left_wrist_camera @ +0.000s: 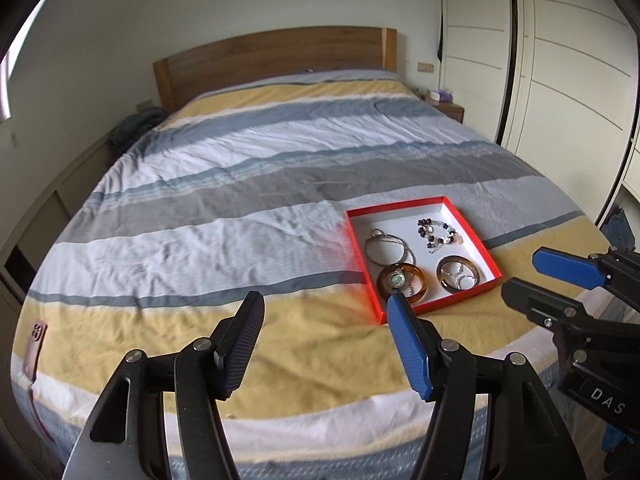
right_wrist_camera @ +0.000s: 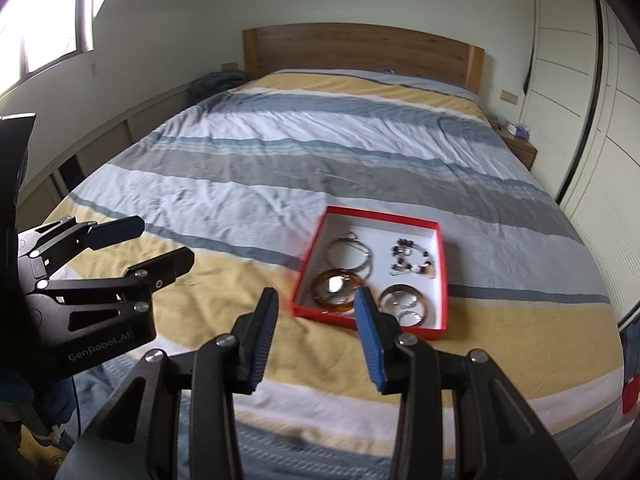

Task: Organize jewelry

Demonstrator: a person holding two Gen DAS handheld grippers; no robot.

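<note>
jewelry [left_wrist_camera: 420,254] sat in red box [left_wrist_camera: 472,222] on bed [left_wrist_camera: 200,240], near foot edge. left gripper [left_wrist_camera: 326,316] & right gripper [right_wrist_camera: 316,316] both hovered w/ jaws apart, empty, just short of box.

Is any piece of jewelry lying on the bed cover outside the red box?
No, every piece visible lies inside the red box; the bed cover around it shows none.

On the bed [left_wrist_camera: 248,184] ahead of me the box [left_wrist_camera: 491,258] holds the bangles [left_wrist_camera: 403,278] nearest me and the bead bracelet [left_wrist_camera: 438,232] behind, with a phone [left_wrist_camera: 35,350] far left.
</note>
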